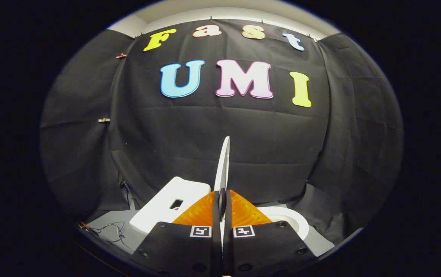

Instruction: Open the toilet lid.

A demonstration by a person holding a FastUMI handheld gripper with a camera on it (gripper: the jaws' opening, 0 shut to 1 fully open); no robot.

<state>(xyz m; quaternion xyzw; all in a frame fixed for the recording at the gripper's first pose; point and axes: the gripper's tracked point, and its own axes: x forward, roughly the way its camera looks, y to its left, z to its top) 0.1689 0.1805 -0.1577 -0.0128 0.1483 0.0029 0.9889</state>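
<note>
The white toilet lid point(223, 165) stands raised nearly upright, seen edge-on as a thin blade rising straight ahead of the fingers. My gripper point(222, 202) is shut on the lid's lower edge, with both fingers pressed against its two faces. To the left of the lid lies the white toilet tank point(166, 207) with a dark rectangular opening in its top. To the right of the fingers shows the white bowl rim point(287, 219), partly hidden by the gripper body.
Black cloth walls close in behind and on both sides. Thin loose cables point(109, 231) lie on the grey floor point(105, 223) left of the tank. Folds of cloth bunch on the floor right of the bowl.
</note>
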